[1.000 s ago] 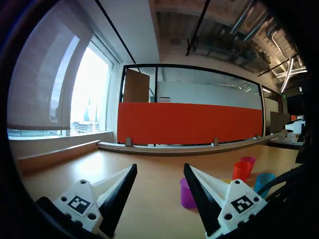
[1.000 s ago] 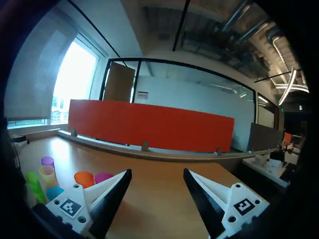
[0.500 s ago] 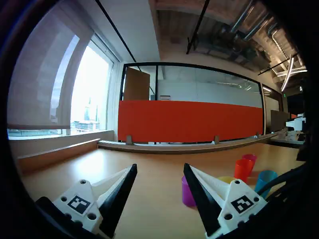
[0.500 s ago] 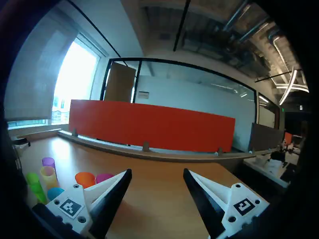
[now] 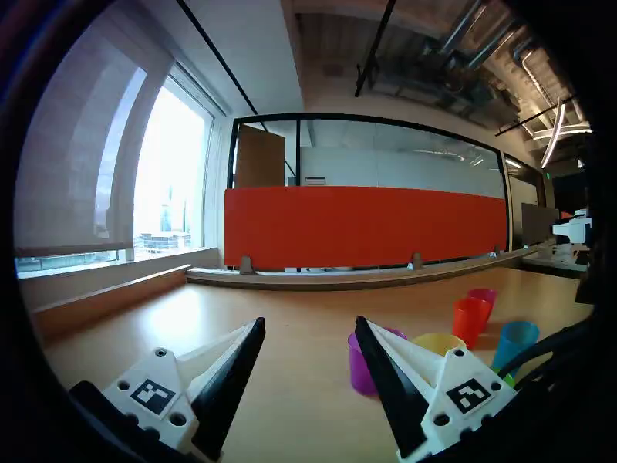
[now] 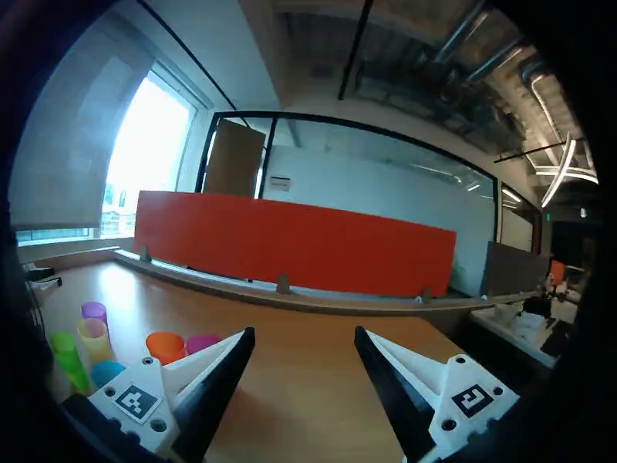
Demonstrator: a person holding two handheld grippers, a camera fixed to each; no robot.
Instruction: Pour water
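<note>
- Cup, purple point(image 5: 356, 372), stands upright just right of my left gripper point(image 5: 308, 322), jaws apart;
- right gripper point(image 6: 303, 330), likewise apart, has orange cup point(image 6: 163, 345) off left; I judge left gripper nearer.

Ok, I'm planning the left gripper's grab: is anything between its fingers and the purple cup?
Nothing visible does. The purple cup stands just beyond the left gripper, whose fingers are open. One finger partly hides the cup, and bare table lies ahead. The yellow cup sits beside it, off the path.
</note>
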